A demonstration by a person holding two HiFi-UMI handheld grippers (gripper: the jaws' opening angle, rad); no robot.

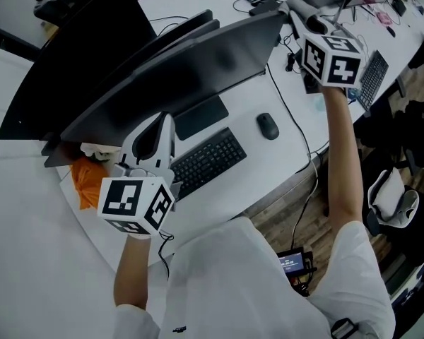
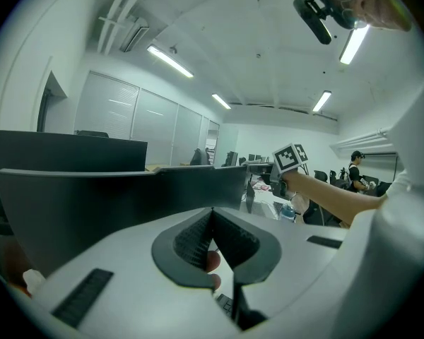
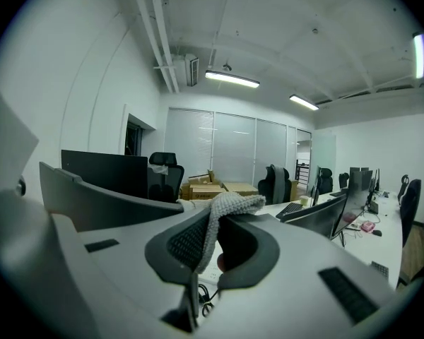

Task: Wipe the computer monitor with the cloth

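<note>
**Task item.** Wide, dark, curved computer monitor (image 1: 191, 76), standing on the white tabletop (image 1: 283, 168) behind a flat black keyboard (image 1: 205, 162) and a small black mouse (image 1: 267, 126). Long axis running from lower left to upper right in the head view. Screen face turned toward the person and the keyboard.

**Right side.** Right gripper (image 3: 213, 214) clamped tight on a pale grey knitted cloth (image 3: 233, 205), with a fold of fabric bulging past the tips. In the head view, right gripper (image 1: 295, 7) raised at the monitor's far right end, close to its upper edge. Contact between cloth and screen not verifiable.

**Left side.** Left gripper (image 2: 212, 212) with tips pressed together and nothing held. In the head view, left gripper (image 1: 162, 122) low near the monitor's left end, just in front of its lower edge, near a crumpled orange item (image 1: 85, 179) on the tabletop.

**Governing relation.** Nearly the whole screen lying to the left of the cloth, along the monitor's long axis. Left gripper nearer the left end, but without cloth.

**Judgement.** Probably the start of a wiping pass, with most of the screen yet to be wiped. For the next stroke, expect leftward travel along the long axis, cloth held flat against the screen face and following its curve. Keep pressure light to avoid rocking the panel on its stand.
</note>
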